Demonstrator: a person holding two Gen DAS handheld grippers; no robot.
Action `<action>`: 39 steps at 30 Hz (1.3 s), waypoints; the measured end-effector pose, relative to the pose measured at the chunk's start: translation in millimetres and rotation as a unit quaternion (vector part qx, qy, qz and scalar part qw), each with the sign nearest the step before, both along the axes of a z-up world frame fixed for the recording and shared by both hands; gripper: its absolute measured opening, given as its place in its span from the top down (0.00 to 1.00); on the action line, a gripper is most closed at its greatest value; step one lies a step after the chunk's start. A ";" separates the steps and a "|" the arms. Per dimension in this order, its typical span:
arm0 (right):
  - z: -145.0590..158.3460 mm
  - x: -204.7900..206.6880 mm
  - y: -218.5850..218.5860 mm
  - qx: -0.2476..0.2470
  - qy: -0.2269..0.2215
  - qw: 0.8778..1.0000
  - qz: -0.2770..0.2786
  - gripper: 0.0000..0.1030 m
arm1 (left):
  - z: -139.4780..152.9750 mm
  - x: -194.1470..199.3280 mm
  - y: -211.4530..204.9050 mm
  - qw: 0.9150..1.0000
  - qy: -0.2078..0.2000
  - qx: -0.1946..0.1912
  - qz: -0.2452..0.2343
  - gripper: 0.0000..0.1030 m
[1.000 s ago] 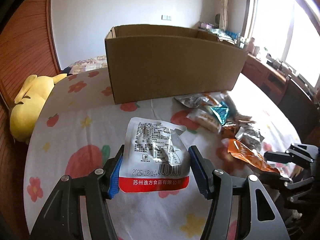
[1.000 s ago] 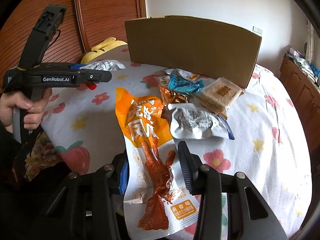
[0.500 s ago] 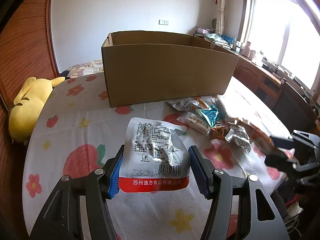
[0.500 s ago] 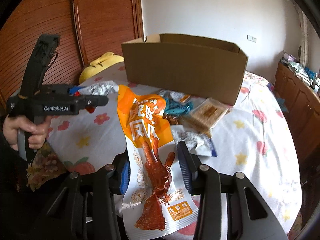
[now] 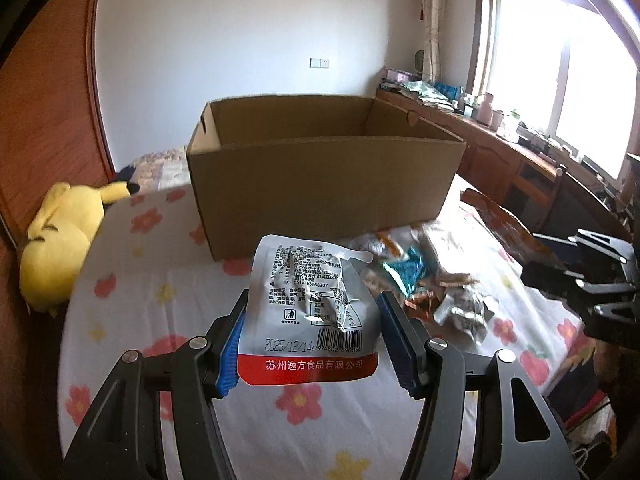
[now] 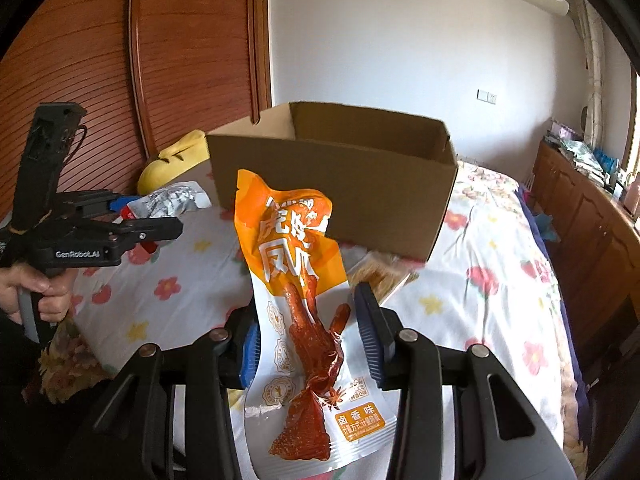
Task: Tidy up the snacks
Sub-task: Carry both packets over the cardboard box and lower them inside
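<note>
Left gripper (image 5: 312, 340) clamped on a silver snack pouch (image 5: 308, 304), held above the flowered bedspread (image 5: 160, 288), printed back facing the camera, short of the open cardboard box (image 5: 320, 180). Right gripper (image 6: 306, 344) pinches an orange chicken-feet packet (image 6: 300, 296), upright, lifted in front of the same box (image 6: 340, 184). Loose snack packets (image 5: 420, 284) lie in a heap on the spread near the box's front right corner; blurred, so kinds hard to tell. Yellow plush toy (image 5: 56, 248) at the bed's left edge.
</note>
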State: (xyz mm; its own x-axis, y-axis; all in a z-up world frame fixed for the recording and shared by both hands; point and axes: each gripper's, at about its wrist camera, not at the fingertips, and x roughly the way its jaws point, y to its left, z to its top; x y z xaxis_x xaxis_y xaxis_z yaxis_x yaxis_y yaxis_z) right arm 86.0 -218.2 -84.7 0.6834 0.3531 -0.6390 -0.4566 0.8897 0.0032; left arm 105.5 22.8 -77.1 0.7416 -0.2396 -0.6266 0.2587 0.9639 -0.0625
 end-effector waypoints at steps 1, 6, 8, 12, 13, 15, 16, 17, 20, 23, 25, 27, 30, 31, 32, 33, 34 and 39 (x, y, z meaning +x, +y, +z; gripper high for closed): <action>3.3 3.5 0.5 -0.002 -0.004 1.000 -0.001 0.58 | 3.0 0.9 -0.8 1.000 -0.004 0.002 -0.001 0.39; 14.3 17.1 2.6 -0.008 -0.020 1.000 -0.002 0.58 | 18.7 9.7 -4.3 1.000 -0.021 0.016 -0.005 0.39; 20.1 22.4 2.7 -0.010 -0.025 1.000 -0.003 0.58 | 24.2 12.9 -6.2 0.999 -0.027 0.019 -0.008 0.39; 27.1 32.5 6.6 -0.009 -0.030 1.000 0.001 0.58 | 33.9 18.3 -8.9 0.999 -0.038 0.026 -0.014 0.39; 29.0 35.3 7.9 -0.006 -0.028 1.000 0.003 0.58 | 36.7 19.8 -10.0 0.999 -0.040 0.028 -0.016 0.39; 33.2 41.7 12.6 -0.012 -0.034 0.999 0.003 0.58 | 42.4 22.7 -12.9 0.998 -0.046 0.032 -0.020 0.39; 35.3 44.1 14.4 -0.014 -0.036 0.999 0.004 0.58 | 44.1 23.1 -13.0 0.998 -0.049 0.032 -0.022 0.39; 37.4 47.1 15.9 -0.014 -0.037 0.999 0.004 0.58 | 47.2 23.8 -12.8 0.998 -0.052 0.033 -0.024 0.39; 41.9 55.3 17.9 -0.014 -0.041 0.999 0.004 0.58 | 53.9 27.3 -14.4 0.997 -0.061 0.036 -0.027 0.39; 45.8 65.8 19.2 -0.013 -0.044 0.999 0.001 0.58 | 58.6 32.0 -16.7 0.996 -0.069 0.042 -0.028 0.39; 47.3 72.7 18.4 -0.008 -0.043 0.999 0.000 0.58 | 59.7 36.9 -17.8 0.996 -0.071 0.045 -0.029 0.39; 48.0 81.6 16.8 -0.001 -0.041 0.999 -0.004 0.58 | 57.4 41.1 -18.9 0.996 -0.070 0.049 -0.027 0.39; 47.5 94.9 13.4 0.015 -0.032 0.999 -0.012 0.58 | 51.7 49.0 -22.0 0.996 -0.065 0.056 -0.023 0.39; 46.4 101.1 11.6 0.020 -0.029 0.999 -0.016 0.58 | 50.5 53.9 -24.3 0.996 -0.063 0.057 -0.023 0.39; 45.7 106.3 10.8 0.022 -0.026 0.999 -0.019 0.58 | 50.5 56.7 -23.3 0.996 -0.061 0.060 -0.023 0.39; 44.7 110.9 10.5 0.022 -0.023 0.999 -0.021 0.58 | 49.8 60.5 -25.2 0.996 -0.061 0.064 -0.021 0.39; 44.2 116.4 10.6 0.021 -0.022 0.999 -0.023 0.58 | 49.9 63.1 -27.1 0.996 -0.060 0.065 -0.019 0.39; 38.9 138.9 13.5 0.010 -0.018 0.999 -0.029 0.58 | 42.5 87.5 -31.5 0.997 -0.048 0.067 -0.002 0.39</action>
State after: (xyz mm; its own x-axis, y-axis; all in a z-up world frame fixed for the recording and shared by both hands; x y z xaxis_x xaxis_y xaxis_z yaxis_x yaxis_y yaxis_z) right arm 224.9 -204.7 -45.8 0.7257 0.3251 -0.6064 -0.4042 0.9146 0.0066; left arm 193.0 -8.8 -34.6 0.7990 -0.1624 -0.5790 0.2620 0.9607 0.0922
